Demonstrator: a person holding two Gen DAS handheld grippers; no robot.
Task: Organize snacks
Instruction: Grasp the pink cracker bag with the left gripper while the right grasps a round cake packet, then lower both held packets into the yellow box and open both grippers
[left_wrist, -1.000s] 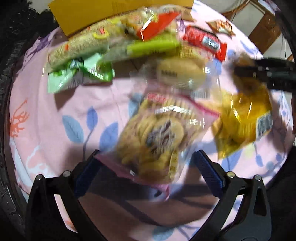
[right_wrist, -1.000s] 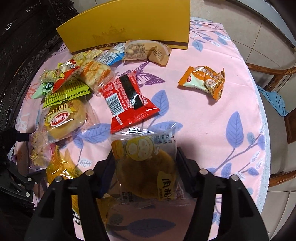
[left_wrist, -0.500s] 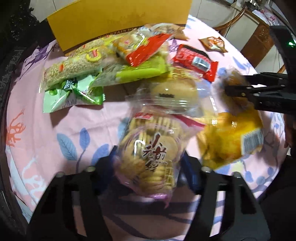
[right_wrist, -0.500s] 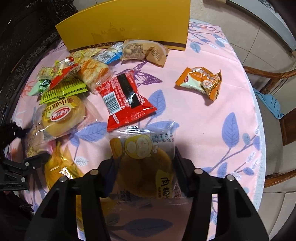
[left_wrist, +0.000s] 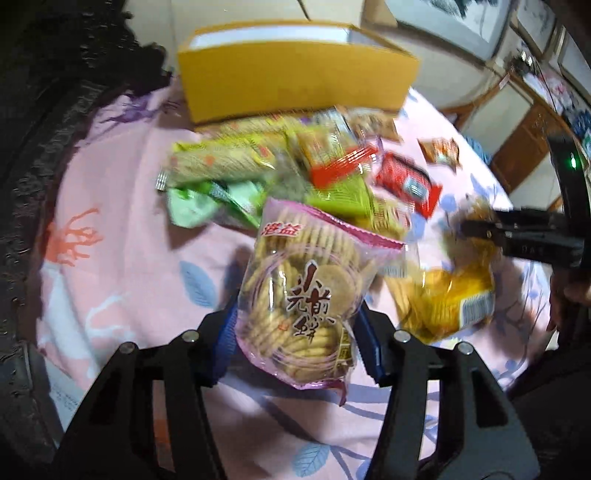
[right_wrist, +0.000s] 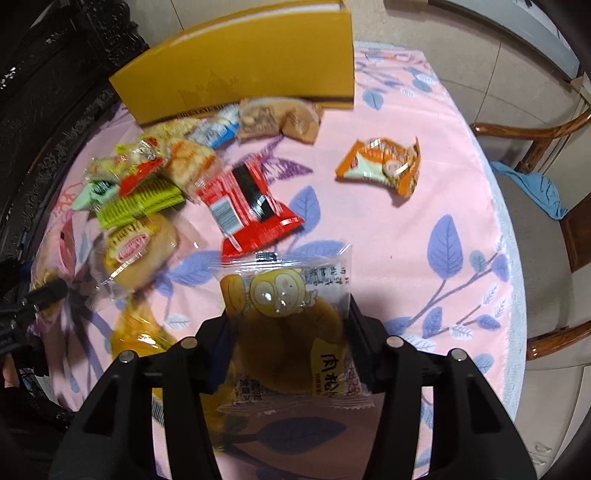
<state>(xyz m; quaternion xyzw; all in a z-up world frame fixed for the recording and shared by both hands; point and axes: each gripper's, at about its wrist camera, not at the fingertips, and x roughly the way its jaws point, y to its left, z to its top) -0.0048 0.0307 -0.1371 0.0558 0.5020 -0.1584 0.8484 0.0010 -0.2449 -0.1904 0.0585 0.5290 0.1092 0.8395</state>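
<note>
- Crinkly clear film with a pink edge wraps the biscuit bag (left_wrist: 301, 295), which the left gripper (left_wrist: 295, 332) pinches between its blue pads, low on the pack and lifted off the tablecloth (left_wrist: 122, 229). I judge it light but brittle inside: the stacked round biscuits would crack under a hard squeeze, so the sides of the lower half look like the sensible hold.
- Glossy, slippery plastic also covers the round cake packet (right_wrist: 288, 325) clamped by the right gripper (right_wrist: 286, 339), its fingers pressed against both flanks. The brown cake looks soft and springy, likely to dent rather than break; the loose film around it may slide.
- At 3 o'clock from the biscuits lies a yellow crisp-like pouch (left_wrist: 447, 299), puffy and shiny.
- Toward 12 o'clock in the left view sits a blurred heap: a green sachet (left_wrist: 192, 203), a long speckled bar (left_wrist: 218, 166), a red foil pack (left_wrist: 408, 184).
- In the right view, at 1 o'clock and well apart from the heap, an orange torn-looking wrapper (right_wrist: 380, 170) lies alone.
- Farthest, at 12 o'clock, stands the stiff mustard cardboard box (right_wrist: 240, 70), open-topped, probably where the snacks belong.
</note>
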